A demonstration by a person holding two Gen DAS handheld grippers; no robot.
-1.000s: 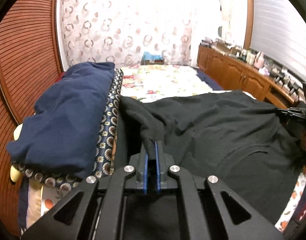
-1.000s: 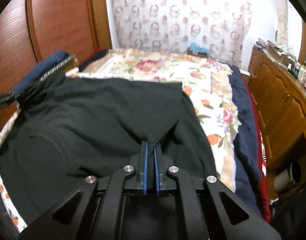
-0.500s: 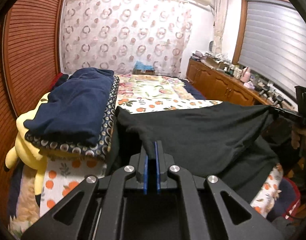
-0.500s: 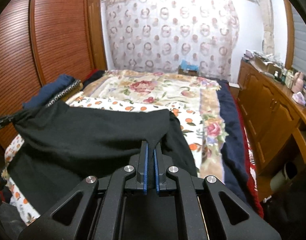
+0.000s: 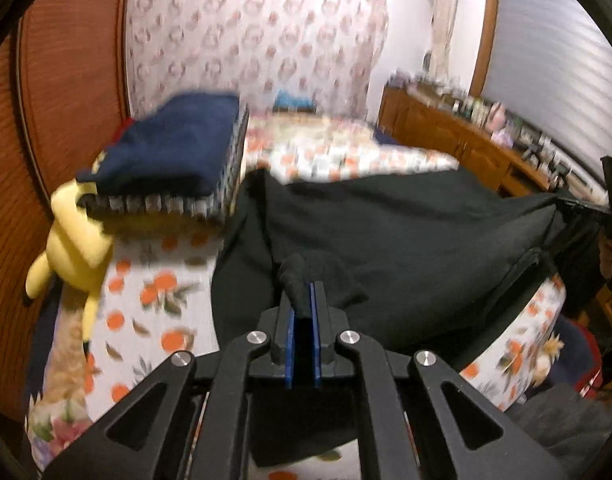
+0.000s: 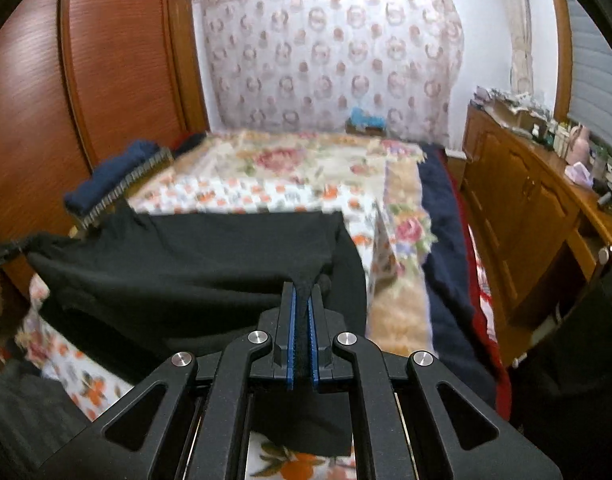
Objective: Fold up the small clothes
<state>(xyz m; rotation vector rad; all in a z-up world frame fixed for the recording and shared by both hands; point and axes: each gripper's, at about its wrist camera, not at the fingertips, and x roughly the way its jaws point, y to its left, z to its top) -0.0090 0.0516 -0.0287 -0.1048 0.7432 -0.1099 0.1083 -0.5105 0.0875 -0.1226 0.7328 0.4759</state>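
- My left gripper (image 5: 302,300) is clamped on one bunched corner of the black garment (image 5: 406,232).
- My right gripper (image 6: 302,300) is clamped on the opposite corner, so the cloth hangs stretched between them.
- It hangs over the near end of the orange-print bedspread (image 6: 234,194).
- Left of it: folded navy blanket (image 5: 174,144), yellow plush toy (image 5: 74,248).

Both views are smeared, so we can't read the clutter on the wooden cabinet (image 5: 446,136). The black garment (image 5: 386,232) covers the bed's (image 5: 146,300) near edge, and the yellow plush (image 5: 72,240) is half buried under folded bedding (image 5: 174,152).
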